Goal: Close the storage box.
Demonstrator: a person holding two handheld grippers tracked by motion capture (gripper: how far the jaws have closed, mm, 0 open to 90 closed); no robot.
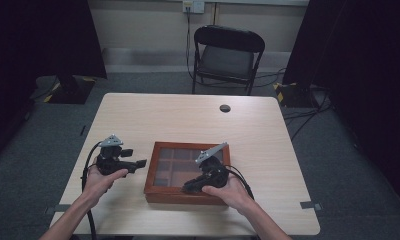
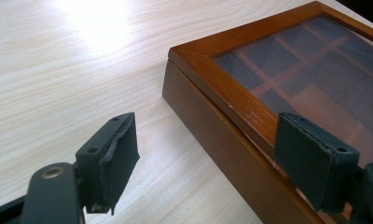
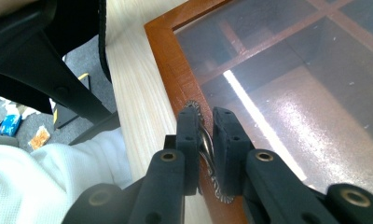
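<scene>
The right gripper is clamping its fingers on the metal handle at the wooden box's front edge, lower centre of the desk, while the left gripper is waiting with fingers apart beside its left corner.

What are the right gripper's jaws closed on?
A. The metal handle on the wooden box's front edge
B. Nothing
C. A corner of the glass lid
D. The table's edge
A: the right gripper pinches the metal handle on the wooden box, beside the glass.

Black fingers, brass screws, grey three-cornered plates.
</scene>
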